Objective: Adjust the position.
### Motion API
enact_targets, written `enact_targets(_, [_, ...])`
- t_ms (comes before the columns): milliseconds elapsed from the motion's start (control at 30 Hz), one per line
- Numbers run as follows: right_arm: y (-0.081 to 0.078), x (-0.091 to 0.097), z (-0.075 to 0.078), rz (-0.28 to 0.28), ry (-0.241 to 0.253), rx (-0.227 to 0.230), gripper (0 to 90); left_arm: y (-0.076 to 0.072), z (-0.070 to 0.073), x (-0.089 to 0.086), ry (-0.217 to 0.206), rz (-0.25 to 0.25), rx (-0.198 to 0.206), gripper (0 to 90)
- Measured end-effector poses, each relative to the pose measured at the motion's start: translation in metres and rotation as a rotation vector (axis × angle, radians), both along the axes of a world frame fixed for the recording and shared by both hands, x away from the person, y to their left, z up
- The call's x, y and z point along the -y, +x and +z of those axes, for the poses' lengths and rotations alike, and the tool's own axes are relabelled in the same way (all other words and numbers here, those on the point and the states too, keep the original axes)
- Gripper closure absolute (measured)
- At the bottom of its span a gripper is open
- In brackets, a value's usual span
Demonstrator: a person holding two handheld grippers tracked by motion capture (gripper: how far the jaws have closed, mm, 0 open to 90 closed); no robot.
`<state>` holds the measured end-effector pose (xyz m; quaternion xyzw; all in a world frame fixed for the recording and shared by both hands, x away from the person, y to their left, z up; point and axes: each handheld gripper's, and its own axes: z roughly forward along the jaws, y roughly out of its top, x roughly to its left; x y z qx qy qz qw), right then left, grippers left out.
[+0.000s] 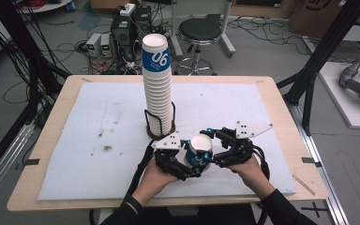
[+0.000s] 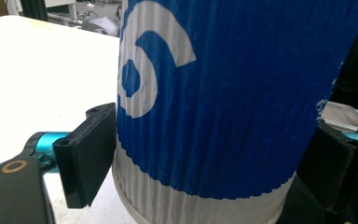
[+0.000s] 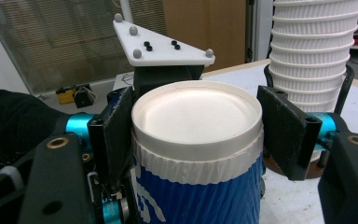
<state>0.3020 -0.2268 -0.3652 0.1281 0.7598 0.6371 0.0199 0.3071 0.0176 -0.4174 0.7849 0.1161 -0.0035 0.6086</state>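
— Cup (image 1: 200, 151), blue with white print, upside down: where is it against the tall stack (image 1: 157, 84)?
— Just in front of the stack, on the white mat (image 1: 98, 122), near its wire holder (image 1: 160, 123).
— Right gripper (image 1: 212, 141)?
— Clamped on the cup's upturned base end, a pad on each side.
— Left gripper (image 1: 190, 161)?
— Jaws flank the blue wall from the opposite side; left pad (image 2: 89, 154) touches it; firm grip, cannot tell.

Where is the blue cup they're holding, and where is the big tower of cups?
blue cup (image 3: 200, 196), right gripper view, on its blue ribbed side.
tower of cups (image 1: 157, 101), high view, on the white ribbed middle of the stack.
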Motion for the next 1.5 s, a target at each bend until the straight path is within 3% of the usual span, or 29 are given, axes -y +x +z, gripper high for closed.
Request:
enact_targets(267, [0.001, 0.001, 0.0, 0.004, -0.002, -0.007, 31.0, 0.0, 0.002, -0.001, 0.019, -0.002, 0.01, 17.2])
enact_targets(433, [0.005, 0.002, 0.001, 0.011, -0.024, -0.034, 21.6, 0.0, 0.006, -0.001, 0.065, -0.019, 0.017, 18.4])
enact_targets(600, [0.008, 0.009, 0.01, 0.026, -0.062, -0.055, 20.0, 0.001, 0.011, -0.002, 0.132, -0.009, 0.037, 19.1])
enact_targets(667, [0.007, 0.011, 0.017, 0.03, -0.107, -0.039, 19.9, 0.001, 0.014, -0.003, 0.153, -0.011, 0.046, 19.2])
enact_targets(833, [0.004, 0.006, 0.023, 0.03, -0.243, -0.021, 19.9, 0.001, 0.021, -0.001, 0.283, 0.01, 0.094, 19.6])
enact_targets(1033, [0.001, -0.007, 0.017, 0.021, -0.374, -0.027, 20.0, -0.004, 0.024, 0.004, 0.378, 0.004, 0.139, 19.8])
enact_targets(1167, [0.001, -0.01, 0.012, 0.042, -0.407, -0.022, 27.9, -0.005, 0.025, 0.005, 0.374, 0.002, 0.15, 19.5])
enact_targets(1267, [0.003, -0.008, 0.011, 0.044, -0.39, -0.025, 28.1, -0.005, 0.024, 0.004, 0.355, 0.006, 0.15, 16.8])
enact_targets(1333, [0.004, -0.005, 0.011, 0.051, -0.367, -0.025, 28.2, -0.004, 0.025, 0.001, 0.315, 0.005, 0.147, 15.5])
enact_targets(1500, [0.009, 0.006, 0.013, 0.045, -0.276, -0.038, 28.5, -0.003, 0.028, -0.01, 0.16, 0.019, 0.112, 8.2])
